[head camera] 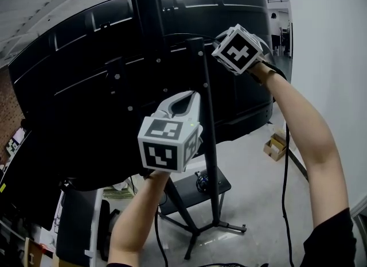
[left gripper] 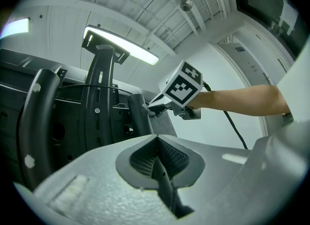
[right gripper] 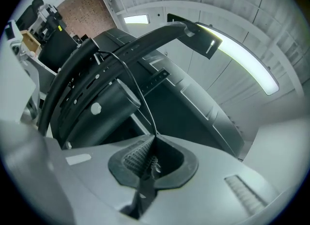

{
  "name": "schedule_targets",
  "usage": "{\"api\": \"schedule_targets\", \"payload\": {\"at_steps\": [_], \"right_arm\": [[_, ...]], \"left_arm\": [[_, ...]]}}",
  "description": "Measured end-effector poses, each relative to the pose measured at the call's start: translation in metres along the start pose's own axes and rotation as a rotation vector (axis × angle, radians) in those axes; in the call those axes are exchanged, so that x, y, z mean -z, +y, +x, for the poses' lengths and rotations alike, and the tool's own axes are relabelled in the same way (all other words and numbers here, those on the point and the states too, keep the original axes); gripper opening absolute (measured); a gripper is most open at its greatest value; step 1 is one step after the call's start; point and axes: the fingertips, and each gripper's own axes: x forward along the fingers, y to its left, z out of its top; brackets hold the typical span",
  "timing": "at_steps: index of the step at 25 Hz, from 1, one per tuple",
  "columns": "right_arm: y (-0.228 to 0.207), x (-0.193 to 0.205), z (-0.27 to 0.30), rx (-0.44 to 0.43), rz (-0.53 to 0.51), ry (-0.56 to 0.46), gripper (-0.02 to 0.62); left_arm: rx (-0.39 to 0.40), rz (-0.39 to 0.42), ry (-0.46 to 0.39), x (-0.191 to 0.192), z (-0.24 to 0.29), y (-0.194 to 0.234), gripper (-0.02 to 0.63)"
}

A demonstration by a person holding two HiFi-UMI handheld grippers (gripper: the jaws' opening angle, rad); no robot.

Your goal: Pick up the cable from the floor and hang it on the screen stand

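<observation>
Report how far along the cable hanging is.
Done: the thin black cable is off the floor, raised behind the large black screen. In hand: the right gripper is shut on it beside the black metal screen stand. Left: settling it on the stand and letting go. The left gripper is shut and empty.

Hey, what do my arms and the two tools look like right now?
Left tool and right tool are light grey moulded shells with dark ribbed pads, each carrying a white cube with black square markers. A black lead hangs from the right one. Arms are bare; a black short sleeve shows on the right.
</observation>
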Motion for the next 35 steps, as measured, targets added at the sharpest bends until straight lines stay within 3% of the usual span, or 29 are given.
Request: {"api": "schedule_targets", "payload": {"at_steps": [6,13,26,35], "right_arm": [[0.0,0.003,0.005,-0.009,0.045,0.057,0.014],[0.013,0.006,0.003,-0.054,0.147,0.046,0.012],[0.037,0.009,0.001,-0.097,0.467,-0.122,0.011],[0.038,0.007,-0.006,0.037,0.504,-0.281,0.017]], "left_arm": [[-0.009,0.002,-0.005,-0.001,-0.003,0.001,-0.002],[-0.009,-0.01,0.004,0.006,-0.004,0.001,-0.002],[-0.016,-0.027,0.021,0.018,-0.006,0.002,-0.002],[-0.026,-0.037,0.034,0.026,-0.007,0.005,-0.002]]}}
